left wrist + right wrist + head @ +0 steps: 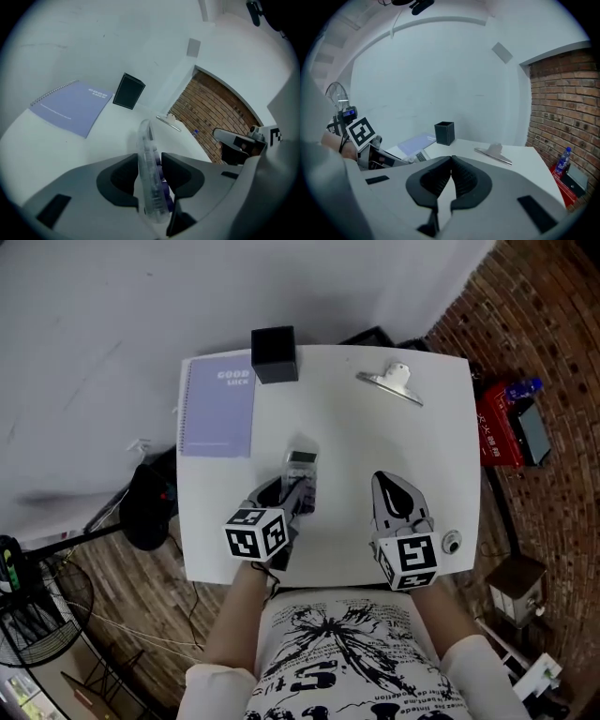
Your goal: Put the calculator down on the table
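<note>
Left fingers grip the clear calculator edge-on between them, while right fingers meet, holding nothing.

We read only "GOOD" on the purple notebook at the table's far left corner, the smaller word beneath being unclear.

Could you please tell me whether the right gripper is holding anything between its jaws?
No, the right gripper has its jaws closed together with nothing between them.
</note>
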{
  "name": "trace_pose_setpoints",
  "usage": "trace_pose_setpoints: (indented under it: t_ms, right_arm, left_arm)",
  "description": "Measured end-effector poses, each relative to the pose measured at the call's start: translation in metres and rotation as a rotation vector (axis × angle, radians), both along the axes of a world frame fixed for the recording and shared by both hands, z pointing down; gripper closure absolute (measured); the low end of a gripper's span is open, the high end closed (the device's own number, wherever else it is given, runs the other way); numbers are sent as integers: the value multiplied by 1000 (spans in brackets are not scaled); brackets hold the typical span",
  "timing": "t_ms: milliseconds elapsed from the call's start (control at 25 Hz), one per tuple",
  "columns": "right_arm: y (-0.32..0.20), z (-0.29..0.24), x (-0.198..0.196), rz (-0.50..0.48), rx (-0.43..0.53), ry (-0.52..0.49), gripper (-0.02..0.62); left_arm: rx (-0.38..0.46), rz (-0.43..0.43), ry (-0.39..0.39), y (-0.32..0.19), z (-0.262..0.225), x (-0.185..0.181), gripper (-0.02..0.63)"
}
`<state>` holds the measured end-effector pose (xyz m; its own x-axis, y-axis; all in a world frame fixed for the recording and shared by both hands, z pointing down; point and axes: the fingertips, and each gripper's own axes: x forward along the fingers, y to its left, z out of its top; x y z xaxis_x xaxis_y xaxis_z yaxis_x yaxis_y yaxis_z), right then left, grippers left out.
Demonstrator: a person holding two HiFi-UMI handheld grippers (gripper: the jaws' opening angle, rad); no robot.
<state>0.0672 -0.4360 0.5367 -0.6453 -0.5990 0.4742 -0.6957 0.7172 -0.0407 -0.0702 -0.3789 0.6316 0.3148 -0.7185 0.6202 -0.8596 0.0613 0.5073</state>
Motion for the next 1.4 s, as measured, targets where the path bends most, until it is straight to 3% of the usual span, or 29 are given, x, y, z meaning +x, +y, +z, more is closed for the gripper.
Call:
trace_pose_setpoints:
  t_ms: [280,440,680,920,1400]
  right_arm:
    - [-6,-1,-4,-43,17,12,581]
    - [-6,-2,-3,-63,29,33,581]
    - [-7,-8,3,-72,48,49,580]
    - [-7,-33,1,-88,98,20,580]
    - [5,-120,18,-105,290,-74,581]
  left_arm:
    - [-38,-25,-41,3,11,-6,416]
    - [-61,-37,-108,7,20,-17,400]
    - [-35,-49,-139,15,16,-26,413]
    - [130,54,-321,2,-50,-17,420]
    - [557,96,-423,6,-229,4,564]
